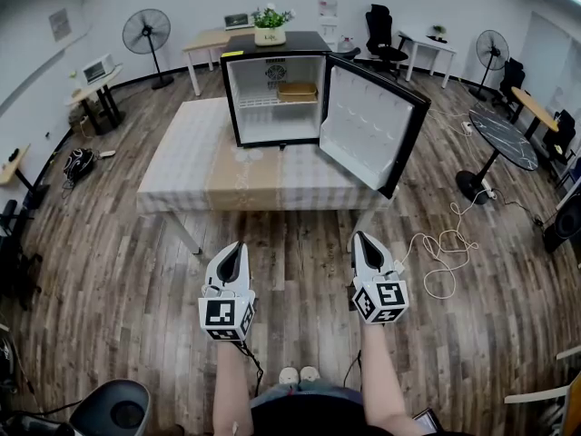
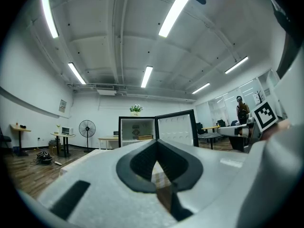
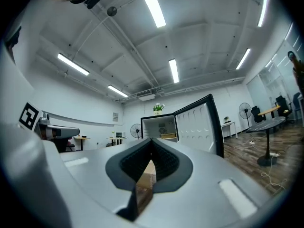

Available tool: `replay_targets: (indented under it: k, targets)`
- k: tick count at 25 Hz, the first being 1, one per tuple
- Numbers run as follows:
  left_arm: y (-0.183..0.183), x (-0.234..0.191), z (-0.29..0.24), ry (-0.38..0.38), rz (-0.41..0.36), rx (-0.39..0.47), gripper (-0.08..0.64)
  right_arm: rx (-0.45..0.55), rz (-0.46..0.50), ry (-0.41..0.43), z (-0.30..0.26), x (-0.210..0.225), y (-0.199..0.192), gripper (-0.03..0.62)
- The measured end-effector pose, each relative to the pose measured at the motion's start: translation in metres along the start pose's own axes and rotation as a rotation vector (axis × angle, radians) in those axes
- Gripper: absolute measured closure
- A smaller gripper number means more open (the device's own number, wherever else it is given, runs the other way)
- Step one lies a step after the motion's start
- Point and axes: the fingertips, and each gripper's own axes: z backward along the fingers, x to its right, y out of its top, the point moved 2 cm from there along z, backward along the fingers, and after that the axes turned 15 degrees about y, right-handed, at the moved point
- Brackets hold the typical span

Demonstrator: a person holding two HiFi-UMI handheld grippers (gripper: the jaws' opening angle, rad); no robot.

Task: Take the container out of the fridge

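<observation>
A black mini fridge [image 1: 272,98] stands on a cloth-covered table [image 1: 182,166], its door [image 1: 368,125] swung open to the right. A tan container [image 1: 297,90] rests on the upper shelf inside; it also shows small in the left gripper view [image 2: 145,137] and the right gripper view [image 3: 167,136]. My left gripper [image 1: 238,247] and right gripper [image 1: 360,238] hover side by side short of the table's near edge, well away from the fridge. Both are shut with nothing held, fingertips meeting in the left gripper view [image 2: 156,142] and the right gripper view [image 3: 152,139].
A potted plant [image 1: 270,24] sits on top of the fridge. Fans [image 1: 146,33], desks, office chairs [image 1: 381,30] and a round black table [image 1: 505,139] ring the room. A white cable [image 1: 440,252] lies coiled on the wood floor to my right.
</observation>
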Motion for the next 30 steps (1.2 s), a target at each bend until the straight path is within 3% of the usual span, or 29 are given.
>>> replay_targets:
  k: [4,19,30]
  targets:
    - [-0.001,-0.005,-0.004,0.002,0.004,-0.003,0.555,0.002,-0.006,0.011,-0.008,-0.003,-0.001,0.589]
    - [-0.01,-0.033,-0.027,-0.026,0.009,0.002,0.555,0.01,-0.022,0.008,-0.045,-0.01,-0.015,0.374]
    - [-0.018,-0.045,-0.067,-0.053,0.014,0.005,0.554,0.014,-0.027,0.002,-0.084,0.003,-0.024,0.333]
